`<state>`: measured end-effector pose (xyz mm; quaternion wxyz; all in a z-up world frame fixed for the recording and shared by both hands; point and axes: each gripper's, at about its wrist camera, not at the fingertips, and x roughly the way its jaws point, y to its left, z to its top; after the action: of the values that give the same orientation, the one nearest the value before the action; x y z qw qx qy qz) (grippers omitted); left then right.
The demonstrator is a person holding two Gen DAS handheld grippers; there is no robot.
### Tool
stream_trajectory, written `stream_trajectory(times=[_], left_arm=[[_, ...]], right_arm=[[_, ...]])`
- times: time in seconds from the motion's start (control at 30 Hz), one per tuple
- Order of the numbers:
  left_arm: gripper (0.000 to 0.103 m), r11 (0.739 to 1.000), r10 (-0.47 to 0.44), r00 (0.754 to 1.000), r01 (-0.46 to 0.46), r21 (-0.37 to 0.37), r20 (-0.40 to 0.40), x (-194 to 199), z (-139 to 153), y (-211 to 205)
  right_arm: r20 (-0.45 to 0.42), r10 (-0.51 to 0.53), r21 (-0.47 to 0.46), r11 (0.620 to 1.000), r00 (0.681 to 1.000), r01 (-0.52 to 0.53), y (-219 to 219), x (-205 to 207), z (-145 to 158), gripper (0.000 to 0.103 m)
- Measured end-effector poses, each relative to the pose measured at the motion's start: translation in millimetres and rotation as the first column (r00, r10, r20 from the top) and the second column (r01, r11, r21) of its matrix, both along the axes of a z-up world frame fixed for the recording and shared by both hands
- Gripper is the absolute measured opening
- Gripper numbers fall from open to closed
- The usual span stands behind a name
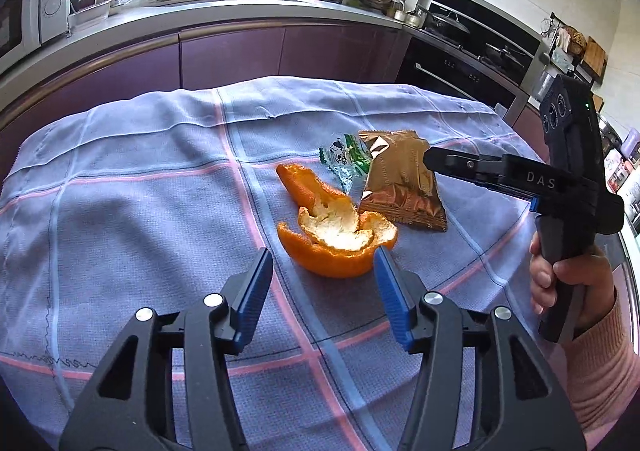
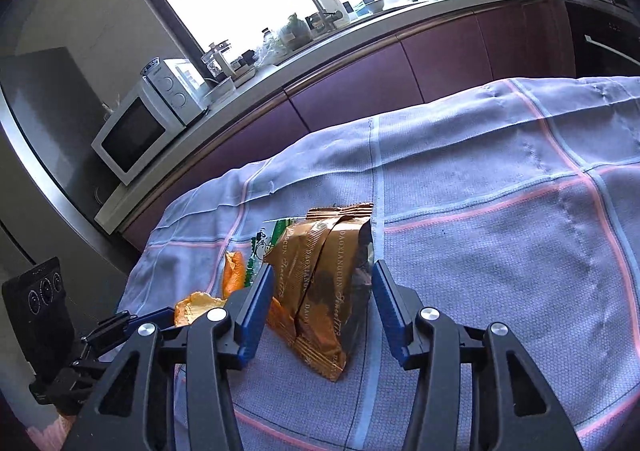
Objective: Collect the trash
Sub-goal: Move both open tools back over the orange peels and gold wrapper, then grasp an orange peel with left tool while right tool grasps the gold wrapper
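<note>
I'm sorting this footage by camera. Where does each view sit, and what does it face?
Left wrist: on the left gripper, facing the orange peel on the tablecloth; right gripper and hand show.
Right wrist: on the right gripper, open jaws flanking the gold wrapper.
Shared: peel, wrapper, green-white wrapper, kitchen counter.

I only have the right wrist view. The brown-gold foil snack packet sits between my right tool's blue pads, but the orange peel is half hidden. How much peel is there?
Observer: The left wrist view shows one large curled orange peel, white pith up, with a strip trailing away.
Operator: Where's the left tool?
Observer: The left tool is open, its tips either side of the peel's near edge and not pressing it.
Operator: What's the green scrap?
Observer: It's a crumpled clear-and-green plastic wrapper, lying beyond the peel against the foil packet.
</note>
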<state>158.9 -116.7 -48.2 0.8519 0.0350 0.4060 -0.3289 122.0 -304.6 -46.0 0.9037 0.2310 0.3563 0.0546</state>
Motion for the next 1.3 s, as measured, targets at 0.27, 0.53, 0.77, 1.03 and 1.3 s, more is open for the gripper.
stream_trajectory(times=[0.27,0.53,0.77,1.03,1.3], left_arm=[[0.048,0.999,-0.034,0.999,0.034,0.011,0.000,6,-5,-16],[0.022,0.999,-0.026,1.000,0.026,-0.019,-0.008,0,0,-4],[0.019,0.998,-0.033,0.999,0.032,-0.044,-0.006,-12,7,12],[0.017,0.997,-0.036,0.999,0.037,-0.065,0.018,-31,20,32],[0.015,0.998,0.010,0.999,-0.008,-0.069,0.031,-44,26,69]], right_arm=[[-0.007,0.032,0.019,0.999,0.999,-0.031,-1,5,-6,0.029],[0.025,0.054,0.026,0.998,0.998,-0.055,0,-3,-1,0.003],[0.078,0.066,0.031,0.997,0.995,-0.068,5,-16,15,0.002],[0.110,0.066,0.034,0.997,0.992,-0.070,10,-31,26,0.002],[0.151,0.093,0.013,0.995,0.984,-0.096,24,-41,41,0.002]])
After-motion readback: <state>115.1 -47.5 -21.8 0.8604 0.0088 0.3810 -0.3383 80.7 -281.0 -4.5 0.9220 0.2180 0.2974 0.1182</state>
